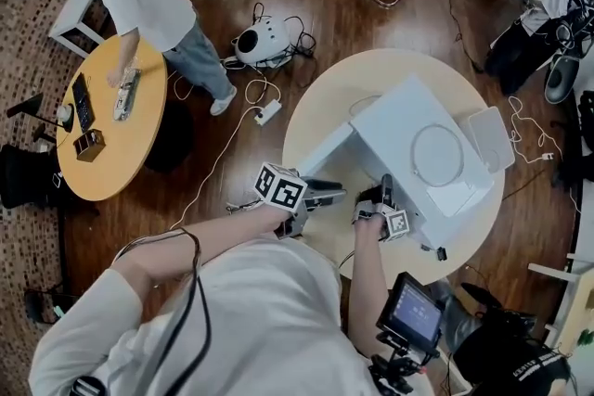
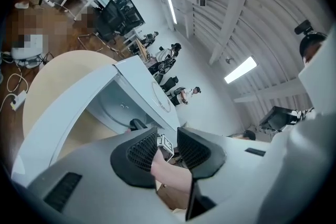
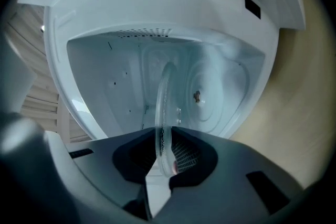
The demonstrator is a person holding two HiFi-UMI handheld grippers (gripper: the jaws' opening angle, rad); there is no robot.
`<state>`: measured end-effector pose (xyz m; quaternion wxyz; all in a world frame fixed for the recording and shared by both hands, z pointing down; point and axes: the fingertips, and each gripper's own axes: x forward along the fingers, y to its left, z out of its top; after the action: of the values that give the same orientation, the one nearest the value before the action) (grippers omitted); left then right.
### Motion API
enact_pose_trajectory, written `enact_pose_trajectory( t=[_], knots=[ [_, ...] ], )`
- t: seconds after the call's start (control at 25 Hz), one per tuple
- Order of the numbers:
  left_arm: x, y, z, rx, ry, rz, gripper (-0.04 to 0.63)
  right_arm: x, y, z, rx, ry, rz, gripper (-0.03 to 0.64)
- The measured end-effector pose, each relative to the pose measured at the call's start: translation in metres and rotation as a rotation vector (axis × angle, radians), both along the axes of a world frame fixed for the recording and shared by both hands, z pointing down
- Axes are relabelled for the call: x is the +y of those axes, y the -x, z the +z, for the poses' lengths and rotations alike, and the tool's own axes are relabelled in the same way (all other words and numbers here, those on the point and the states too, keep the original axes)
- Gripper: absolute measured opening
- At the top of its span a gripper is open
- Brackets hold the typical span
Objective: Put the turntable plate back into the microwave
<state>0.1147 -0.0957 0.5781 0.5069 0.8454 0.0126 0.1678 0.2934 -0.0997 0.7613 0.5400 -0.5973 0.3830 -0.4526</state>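
microwave (image 3: pixel 157 13) open on desk. right gripper (image 3: pixel 167 157) fingers clenched on glass turntable plate (image 3: pixel 163 107), edge-on at cavity mouth. left gripper (image 2: pixel 168 148) fingers released, apart.

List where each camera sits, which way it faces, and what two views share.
Head view: on the person's head, steeply down at the table, microwave, both arms, left gripper, right gripper.
Left gripper view: along its open jaws toward the open microwave; the person's arm shows beyond.
Right gripper view: into the cavity; jaws clamp the turntable plate edge-on.
Shared: the microwave.
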Motion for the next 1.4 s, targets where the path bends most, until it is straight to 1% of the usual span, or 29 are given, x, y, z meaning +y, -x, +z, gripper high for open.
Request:
enact_pose_trajectory(
  t=[0.12, 0.24, 0.44, 0.56, 0.8, 0.96, 1.08, 1.2, 1.28, 1.4],
  knots=[
    [0.0, -0.003, -0.002, 0.013, -0.008, 0.005, 0.106, -0.007, -0.007, 0.006, 0.006, 0.008, 0.009, 0.056],
    [-0.002, 0.002, 0.0, 0.009, -0.004, -0.001, 0.106, -0.011, -0.013, 0.008, 0.005, 0.001, 0.024, 0.057],
    [-0.005, 0.006, 0.001, 0.005, -0.008, -0.016, 0.106, -0.011, -0.028, 0.017, 0.015, 0.018, 0.042, 0.057],
    [-0.002, 0.012, 0.004, -0.009, -0.01, -0.012, 0.106, -0.012, -0.034, 0.023, 0.022, 0.025, 0.048, 0.057],
    [-0.006, 0.019, 0.007, -0.026, -0.008, -0.026, 0.106, -0.016, -0.039, 0.029, 0.003, 0.02, 0.067, 0.055],
    [0.0, 0.016, 0.011, -0.042, -0.011, -0.014, 0.106, -0.018, -0.038, 0.034, -0.011, 0.062, 0.065, 0.051],
    [0.008, 0.007, 0.017, -0.068, -0.052, -0.011, 0.106, -0.017, -0.037, 0.04, -0.029, 0.114, 0.062, 0.042],
    [0.009, -0.009, 0.024, -0.09, -0.09, -0.061, 0.106, -0.015, -0.034, 0.047, -0.061, 0.157, 0.058, 0.034],
    [0.001, -0.021, 0.036, -0.119, -0.114, -0.13, 0.106, -0.015, -0.033, 0.054, -0.072, 0.181, 0.047, 0.034],
    [-0.016, -0.04, 0.068, -0.188, -0.152, -0.252, 0.106, -0.015, -0.032, 0.056, -0.083, 0.2, 0.036, 0.034]
  ],
)
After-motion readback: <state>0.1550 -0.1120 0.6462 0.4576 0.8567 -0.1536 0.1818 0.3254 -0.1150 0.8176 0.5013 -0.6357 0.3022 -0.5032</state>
